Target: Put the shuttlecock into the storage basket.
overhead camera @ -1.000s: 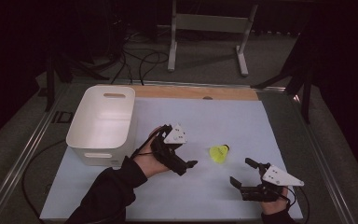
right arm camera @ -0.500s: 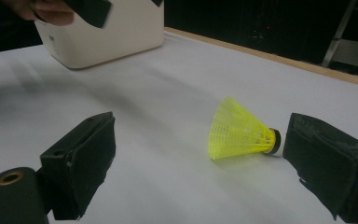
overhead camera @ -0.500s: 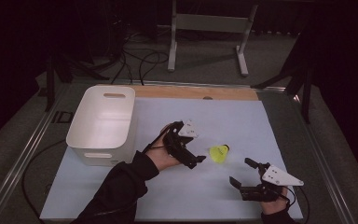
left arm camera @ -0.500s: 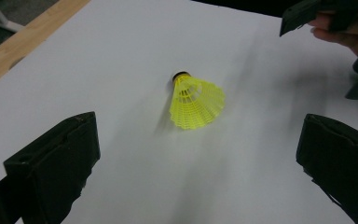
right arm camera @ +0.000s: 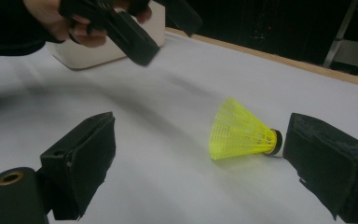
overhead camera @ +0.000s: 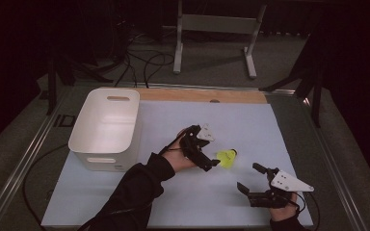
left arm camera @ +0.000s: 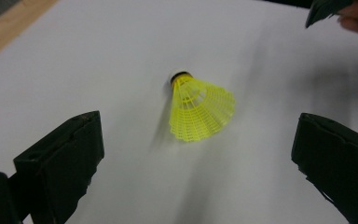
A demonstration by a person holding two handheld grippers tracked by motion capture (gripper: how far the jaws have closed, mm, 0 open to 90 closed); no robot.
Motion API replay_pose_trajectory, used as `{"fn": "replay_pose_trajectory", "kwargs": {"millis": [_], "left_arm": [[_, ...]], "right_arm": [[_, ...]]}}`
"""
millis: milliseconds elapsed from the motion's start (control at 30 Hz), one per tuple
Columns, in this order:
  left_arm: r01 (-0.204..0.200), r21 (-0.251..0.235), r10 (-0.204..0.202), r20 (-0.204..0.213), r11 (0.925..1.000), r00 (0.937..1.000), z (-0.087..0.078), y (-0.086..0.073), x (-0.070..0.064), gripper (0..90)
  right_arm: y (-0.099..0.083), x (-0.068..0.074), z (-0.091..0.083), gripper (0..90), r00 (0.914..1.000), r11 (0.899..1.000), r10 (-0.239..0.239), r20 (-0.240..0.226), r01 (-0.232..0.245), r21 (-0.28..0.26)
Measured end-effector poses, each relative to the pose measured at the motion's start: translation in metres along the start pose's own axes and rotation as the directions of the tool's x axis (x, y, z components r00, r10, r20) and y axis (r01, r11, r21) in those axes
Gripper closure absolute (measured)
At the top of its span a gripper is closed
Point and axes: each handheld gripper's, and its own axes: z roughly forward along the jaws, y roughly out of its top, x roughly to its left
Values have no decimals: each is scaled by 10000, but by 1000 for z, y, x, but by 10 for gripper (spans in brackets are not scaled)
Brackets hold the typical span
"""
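A yellow shuttlecock (overhead camera: 227, 158) lies on its side on the white mat (overhead camera: 250, 120), right of centre. My left gripper (overhead camera: 211, 153) is just left of it, open, with the shuttlecock (left arm camera: 199, 111) lying ahead between its wide jaws and touching neither. My right gripper (overhead camera: 249, 177) rests open near the front right, a little short of the shuttlecock. In the right gripper view the shuttlecock (right arm camera: 242, 132) lies close to the right jaw, cork end toward it, and the left gripper (right arm camera: 130, 32) hovers beyond. Both grippers (left arm camera: 193, 140) (right arm camera: 200, 128) hold nothing.
A white bin (overhead camera: 107, 122) with handle slots stands at the mat's left side. A wooden strip (overhead camera: 202, 95) runs along the mat's far edge. A metal stand (overhead camera: 217, 29) and cables lie on the floor behind the table.
My left gripper has moved right across the mat and now stands right beside the shuttlecock. The right gripper and the shuttlecock have barely moved.
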Motion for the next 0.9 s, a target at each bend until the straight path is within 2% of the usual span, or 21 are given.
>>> {"fn": "replay_pose_trajectory", "kwargs": {"millis": [133, 433, 700, 900], "left_arm": [[20, 192, -20, 12, 9998, 10000, 12, -2, 2, 31], [129, 303, -130, 38, 9995, 9999, 34, -7, 8, 65], [206, 371, -208, 59, 9991, 9998, 50, -12, 9, 145], [40, 930, -44, 38, 9957, 10000, 61, -12, 8, 204]], "right_arm": [[0, 0, 0, 91, 10000, 10000, 30, -42, -30, -32], [0, -1, -1, 91, 10000, 10000, 44, -41, -44, -48], [0, -1, -1, 91, 10000, 10000, 40, -67, -40, -50], [0, -1, 0, 91, 10000, 10000, 41, -86, -42, -23]]}}
